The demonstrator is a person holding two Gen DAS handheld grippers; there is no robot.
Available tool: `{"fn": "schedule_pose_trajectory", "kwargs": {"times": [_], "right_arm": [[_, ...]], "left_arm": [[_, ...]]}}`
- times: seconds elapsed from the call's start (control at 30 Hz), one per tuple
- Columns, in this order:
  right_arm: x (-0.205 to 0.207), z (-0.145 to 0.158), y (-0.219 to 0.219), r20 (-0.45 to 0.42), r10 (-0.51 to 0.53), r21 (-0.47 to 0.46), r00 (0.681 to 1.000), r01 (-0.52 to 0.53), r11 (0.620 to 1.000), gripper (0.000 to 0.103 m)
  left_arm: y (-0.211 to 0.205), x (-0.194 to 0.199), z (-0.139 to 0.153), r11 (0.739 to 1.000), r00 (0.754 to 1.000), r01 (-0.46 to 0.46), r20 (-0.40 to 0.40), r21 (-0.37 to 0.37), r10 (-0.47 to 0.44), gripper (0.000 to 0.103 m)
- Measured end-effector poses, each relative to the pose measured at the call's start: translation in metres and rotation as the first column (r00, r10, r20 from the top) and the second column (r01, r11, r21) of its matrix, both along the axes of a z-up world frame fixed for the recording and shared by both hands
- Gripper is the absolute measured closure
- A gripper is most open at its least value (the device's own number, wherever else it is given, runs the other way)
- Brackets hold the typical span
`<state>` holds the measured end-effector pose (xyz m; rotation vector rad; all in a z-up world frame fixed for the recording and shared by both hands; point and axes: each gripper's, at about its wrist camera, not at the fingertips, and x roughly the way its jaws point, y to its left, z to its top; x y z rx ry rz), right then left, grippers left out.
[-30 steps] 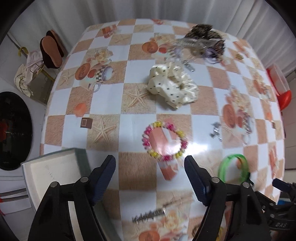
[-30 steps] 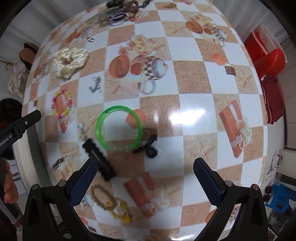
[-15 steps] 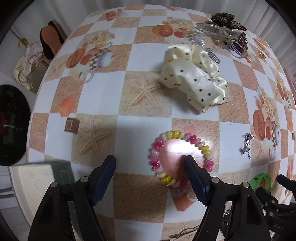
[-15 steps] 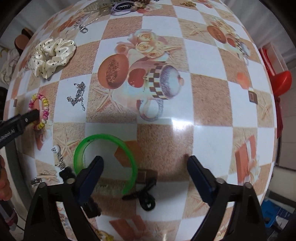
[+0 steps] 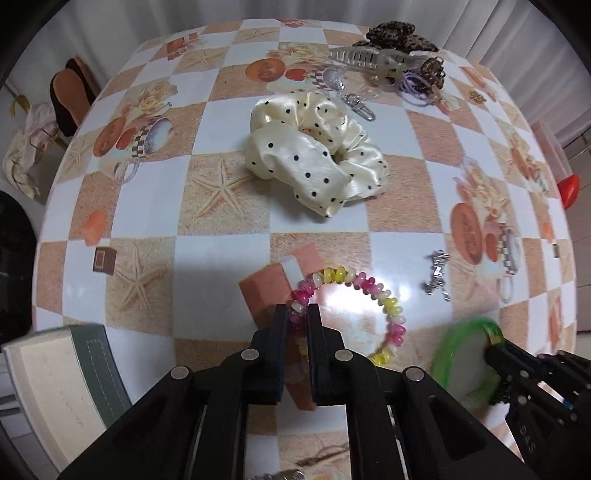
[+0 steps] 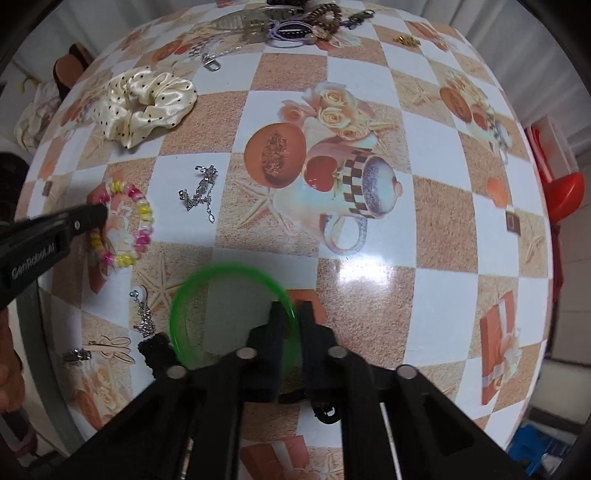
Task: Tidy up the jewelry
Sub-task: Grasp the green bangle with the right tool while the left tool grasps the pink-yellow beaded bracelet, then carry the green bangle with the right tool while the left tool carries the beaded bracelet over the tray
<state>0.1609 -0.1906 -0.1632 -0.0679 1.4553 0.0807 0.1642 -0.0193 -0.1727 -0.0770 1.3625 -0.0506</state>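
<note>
Pickup step: left tool (image 5: 297,318) clamped on beaded bracelet (image 5: 369,291), right tool (image 6: 291,316) clamped on green bangle (image 6: 207,280); next, probably lifting both off counter (image 6: 369,258) toward grey box (image 5: 55,373) at near left.

The table (image 5: 229,254) wears a checked cloth of white and sandy orange squares printed with starfish, roses, fruit and checkered mugs. The beaded bracelet (image 5: 354,291) mixes pink, yellow and white. Right of it, the bangle (image 6: 207,284) is bright translucent green. Farther off, the scrunchie (image 5: 314,162) is cream satin with black dots. At the far edge lie a leopard-print scrunchie (image 5: 402,35) and lilac hair ties (image 5: 417,86). Both grippers are black.
</note>
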Motion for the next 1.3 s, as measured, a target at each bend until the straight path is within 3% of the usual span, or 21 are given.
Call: {"fn": "schedule_pose_trajectory", "kwargs": {"times": [0.4,0.5,0.6,0.83,1.03,1.3], "right_arm": [[-0.004,0.043,-0.039,0.038,-0.108,0.142,0.993,0.101,0.985,0.096],[-0.044,0.045,-0.019,0.045,-0.129,0.163,0.991,0.12,0.979,0.096],[-0.074,0.055,-0.026,0.043,-0.143,0.175,0.989,0.133,0.975,0.096],[-0.083,0.074,-0.017,0.026,-0.151,0.156,0.988,0.146,0.977,0.096],[-0.079,0.087,0.018,0.036,-0.09,0.179,0.995,0.083,0.98,0.096],[-0.074,0.092,0.111,0.048,0.071,0.235,0.996,-0.081,0.969,0.096]], "left_arm": [[0.013,-0.038,0.051,0.998,0.998,0.0,0.061,-0.062,0.004,0.088],[0.027,-0.057,0.064,0.997,0.997,-0.004,0.078,-0.073,0.01,0.088],[0.035,-0.067,0.076,0.997,0.995,-0.013,0.095,-0.08,0.021,0.088],[0.065,-0.095,0.095,0.993,0.99,-0.065,0.118,-0.101,0.077,0.088],[0.105,-0.121,0.104,0.985,0.979,-0.146,0.127,-0.096,0.157,0.088],[0.173,-0.16,0.095,0.952,0.948,-0.297,0.102,-0.072,0.303,0.088]]}}
